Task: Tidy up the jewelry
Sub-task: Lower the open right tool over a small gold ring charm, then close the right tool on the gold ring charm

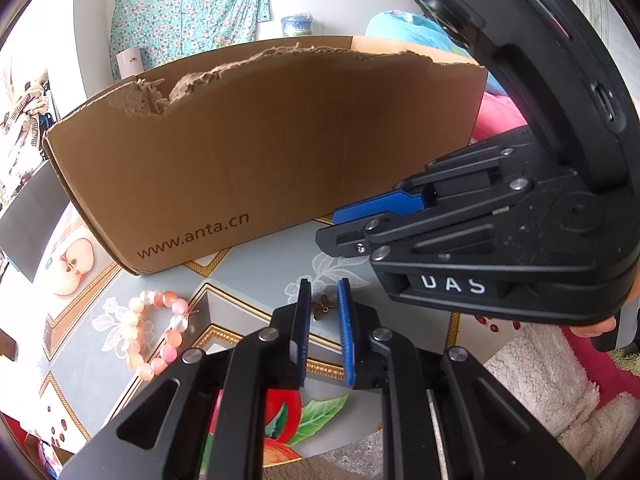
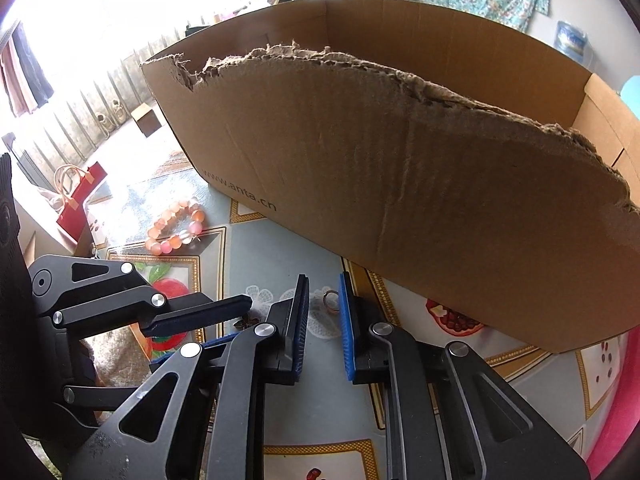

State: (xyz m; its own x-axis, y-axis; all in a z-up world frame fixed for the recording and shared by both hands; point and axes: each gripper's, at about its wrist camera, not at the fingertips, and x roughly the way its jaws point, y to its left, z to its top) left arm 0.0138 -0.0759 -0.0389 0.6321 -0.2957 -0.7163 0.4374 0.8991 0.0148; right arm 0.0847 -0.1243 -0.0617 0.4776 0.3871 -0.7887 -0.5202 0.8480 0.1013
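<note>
Cardboard fills most of both views: a brown box (image 1: pixel 260 152) with a ragged, torn top edge and "www.anta.cn" printed low on its near wall stands on the table (image 1: pixel 256 264), which is covered with a grey-blue cloth printed with fruit and gold borders.

We see the left gripper (image 1: pixel 324 284) angled down at the table in front of the box. Its blue-padded jaws stand narrow, with a slim gap between them. A small bronze leaf-shaped charm (image 1: pixel 323 307) lies on the cloth in that gap. Neither pad visibly presses on it, and we cannot tell whether either touches it.

To the left of that gripper, near the box's left corner, a bracelet of pink and orange beads (image 1: pixel 179 305) lies flat on the cloth, well apart from the charm.

The right gripper (image 2: pixel 324 278) also tilts down toward the table, just in front of the box wall. Its jaws are likewise narrow, and a small metal ring (image 2: pixel 330 301) lies on the cloth between the pads, close to the right-hand one. We cannot tell whether that pad touches it; the other pad is apart from it.

From the left wrist view, the right gripper comes in from the upper right, its tips just beyond the left gripper's, and a person's fingers (image 1: pixel 596 328) curl under its handle above a white fluffy towel (image 1: pixel 552 380). A floral fabric (image 1: pixel 188 4) hangs on the wall behind the box.
</note>
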